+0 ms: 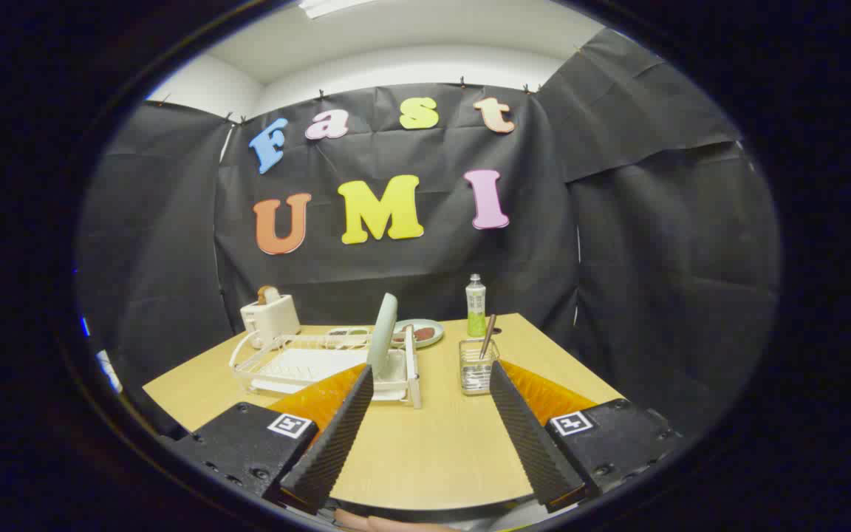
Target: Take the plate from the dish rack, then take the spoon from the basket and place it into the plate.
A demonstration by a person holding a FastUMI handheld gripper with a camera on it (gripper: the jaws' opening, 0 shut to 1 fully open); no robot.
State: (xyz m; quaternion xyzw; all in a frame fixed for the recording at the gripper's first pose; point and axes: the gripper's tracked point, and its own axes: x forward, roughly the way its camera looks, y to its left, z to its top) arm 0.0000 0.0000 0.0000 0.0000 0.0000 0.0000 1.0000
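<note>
I see bare wooden tabletop (433, 451) between my spread, empty gripper (431, 377) fingers, an open lane ahead. Beyond it the white wire dish rack (307, 366) with its upright pale plate (383, 334) flanks one side, the clear mesh basket (477, 367) holding a spoon (487, 337) the other; a gap runs between them.

The gripper (431, 377) carries two wedge-shaped fingers (333, 436) with finely ribbed inner faces, tapering away from the camera. Each finger mounts on a black block (244, 451) fastened with round-headed screws. Each block bears a square black-and-white fiducial marker (290, 425) on its top face, close to its finger. An orange backing (318, 399) runs along each finger's outer side.
</note>
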